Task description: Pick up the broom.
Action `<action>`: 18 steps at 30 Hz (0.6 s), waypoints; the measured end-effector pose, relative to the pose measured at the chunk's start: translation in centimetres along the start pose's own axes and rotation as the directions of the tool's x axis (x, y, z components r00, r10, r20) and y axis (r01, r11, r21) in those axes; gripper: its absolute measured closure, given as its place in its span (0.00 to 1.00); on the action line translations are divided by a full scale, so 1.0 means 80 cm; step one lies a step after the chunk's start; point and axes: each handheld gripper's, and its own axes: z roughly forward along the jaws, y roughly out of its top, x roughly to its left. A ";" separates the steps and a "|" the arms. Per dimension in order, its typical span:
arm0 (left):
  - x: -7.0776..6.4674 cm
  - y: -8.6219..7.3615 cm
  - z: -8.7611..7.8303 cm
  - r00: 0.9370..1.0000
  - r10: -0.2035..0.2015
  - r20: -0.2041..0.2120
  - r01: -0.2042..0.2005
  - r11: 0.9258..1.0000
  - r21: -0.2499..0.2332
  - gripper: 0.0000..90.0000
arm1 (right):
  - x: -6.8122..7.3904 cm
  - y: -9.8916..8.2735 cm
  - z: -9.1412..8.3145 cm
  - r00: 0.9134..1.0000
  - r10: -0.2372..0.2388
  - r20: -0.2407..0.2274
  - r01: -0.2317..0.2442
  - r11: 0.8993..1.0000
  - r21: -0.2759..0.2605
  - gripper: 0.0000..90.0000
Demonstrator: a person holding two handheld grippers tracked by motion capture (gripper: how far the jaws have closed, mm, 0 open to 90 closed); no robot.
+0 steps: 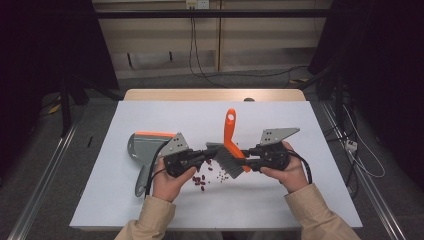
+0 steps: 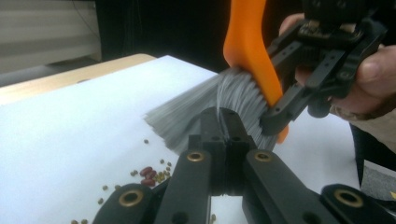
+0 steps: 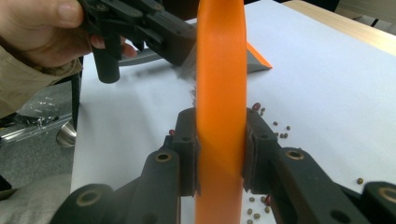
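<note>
Left of the brush (image 1: 231,145), a grey dustpan (image 1: 145,150) with an orange lip lies on the white counter (image 1: 280,200); its handle is partly hidden behind the left hand (image 1: 167,182) and the cable. The left claw (image 1: 209,154) points level toward the brush, its jaws together on a thin tuft of the grey bristles (image 2: 201,116), as the left gripper view shows; how much bristle is pinched is hard to make out. Below the brush, small red and greenish beans (image 1: 200,180) lie scattered on the counter, some too small to tell apart. The brush stands tilted, orange handle up and away from the person, bristles toward the dustpan. Right of it, the right claw (image 1: 246,159) points level and is clamped on the orange handle (image 3: 220,116), which is cut off at the top and bottom of the right gripper view. The right hand (image 1: 287,172) grips from below
</note>
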 end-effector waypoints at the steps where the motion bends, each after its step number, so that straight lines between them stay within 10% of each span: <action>1: 0.000 0.000 -0.002 1.000 -0.005 -0.004 0.005 1.000 -0.021 1.00 | 0.001 0.000 0.000 1.000 -0.010 0.020 0.010 1.000 0.012 0.80; 6: -0.022 0.027 -0.011 0.997 0.075 -0.027 -0.076 0.996 -0.043 0.99 | -0.006 -0.001 0.001 0.998 0.022 0.063 -0.023 0.999 0.024 0.80; 18: -0.047 0.064 -0.002 0.993 0.120 -0.018 -0.121 0.989 -0.084 1.00 | -0.006 0.013 -0.004 0.988 0.040 0.150 -0.045 0.999 0.029 0.80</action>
